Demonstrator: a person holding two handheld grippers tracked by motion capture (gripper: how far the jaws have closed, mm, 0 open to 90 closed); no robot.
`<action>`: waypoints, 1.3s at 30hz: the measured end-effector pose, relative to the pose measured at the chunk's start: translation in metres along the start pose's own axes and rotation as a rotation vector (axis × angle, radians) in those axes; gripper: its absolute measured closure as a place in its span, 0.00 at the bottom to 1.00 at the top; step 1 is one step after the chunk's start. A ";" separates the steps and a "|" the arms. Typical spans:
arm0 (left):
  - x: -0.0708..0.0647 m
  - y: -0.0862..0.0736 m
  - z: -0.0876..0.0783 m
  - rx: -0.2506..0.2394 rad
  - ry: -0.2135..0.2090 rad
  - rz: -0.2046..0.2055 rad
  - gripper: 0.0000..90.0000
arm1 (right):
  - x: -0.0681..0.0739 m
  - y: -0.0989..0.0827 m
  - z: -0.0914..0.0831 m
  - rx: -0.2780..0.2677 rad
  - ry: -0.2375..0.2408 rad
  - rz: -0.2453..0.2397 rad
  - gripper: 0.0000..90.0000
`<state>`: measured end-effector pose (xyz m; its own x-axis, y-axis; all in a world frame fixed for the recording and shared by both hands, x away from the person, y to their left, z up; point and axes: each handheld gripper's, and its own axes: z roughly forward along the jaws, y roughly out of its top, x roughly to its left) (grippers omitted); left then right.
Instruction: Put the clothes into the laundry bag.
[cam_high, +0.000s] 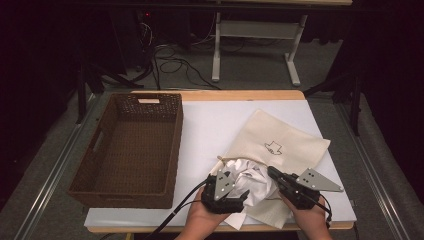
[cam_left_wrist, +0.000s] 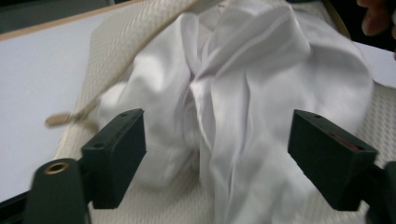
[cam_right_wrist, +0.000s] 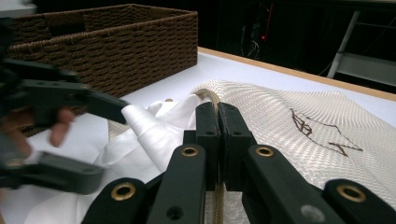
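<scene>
text: none readable | sign: dark line-drawn emblem on the bag (cam_high: 280, 137), centre right of the high view, upper right of the right gripper view; no letters or numbers in it | label: pale tag on the basket (cam_high: 131, 145) far wall, upper left of the high view, blank at this size

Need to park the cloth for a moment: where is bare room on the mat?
Bare white mat lies between the wicker basket and the cream bag, running to the far edge. The near edge is crowded: the white cloth, left gripper and right gripper.
</scene>
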<state>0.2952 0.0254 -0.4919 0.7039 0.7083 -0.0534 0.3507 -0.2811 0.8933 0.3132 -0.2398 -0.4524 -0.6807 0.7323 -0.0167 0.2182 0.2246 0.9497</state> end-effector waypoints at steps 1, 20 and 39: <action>0.002 -0.007 -0.003 0.018 -0.007 -0.007 0.19 | 0.000 0.000 0.000 0.002 -0.001 0.000 0.99; 0.004 -0.021 -0.006 0.061 -0.108 -0.001 0.97 | 0.003 -0.001 -0.002 0.004 0.006 0.001 0.99; 0.004 0.007 0.032 0.034 -0.026 -0.017 0.97 | 0.008 0.002 -0.003 -0.012 0.022 0.007 0.99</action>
<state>0.3207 0.0056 -0.5005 0.7135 0.6960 -0.0808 0.3831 -0.2910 0.8767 0.3066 -0.2350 -0.4494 -0.6945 0.7194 -0.0038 0.2145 0.2120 0.9534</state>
